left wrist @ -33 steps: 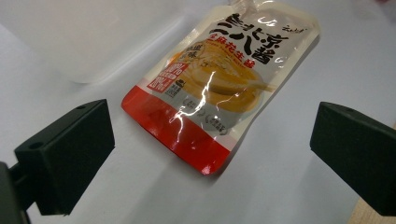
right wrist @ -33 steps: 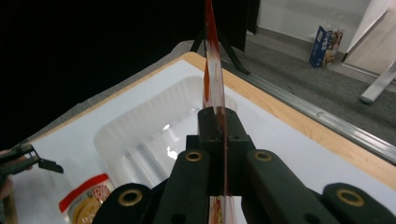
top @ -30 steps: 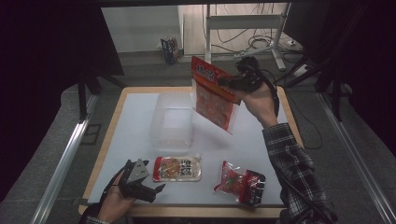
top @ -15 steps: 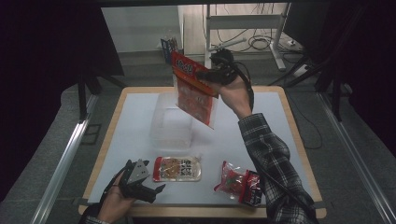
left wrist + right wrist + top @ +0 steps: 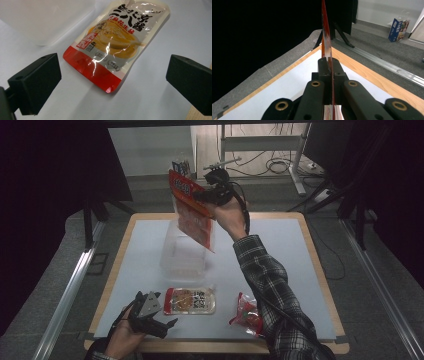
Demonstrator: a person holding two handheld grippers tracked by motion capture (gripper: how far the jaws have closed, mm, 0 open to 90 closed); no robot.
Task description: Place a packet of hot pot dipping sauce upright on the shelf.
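Red snack pouch [image 5: 192,212], flat, printed front, held aloft by its top edge, hanging tilted above clear plastic bin [image 5: 181,254] at table's far-centre; edge-on in right gripper view.

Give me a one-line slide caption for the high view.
Right gripper holds a red snack bag above the clear plastic bin; left gripper rests open beside a sauce pouch.

The high view is dim, with black left and right edges; soft light falls evenly on the pale table [image 5: 300,270], leaving faint shadows. In the left gripper view, glare streaks the glossy sauce pouch [image 5: 117,42], and the near jaws blur. The right gripper view's left half is black.
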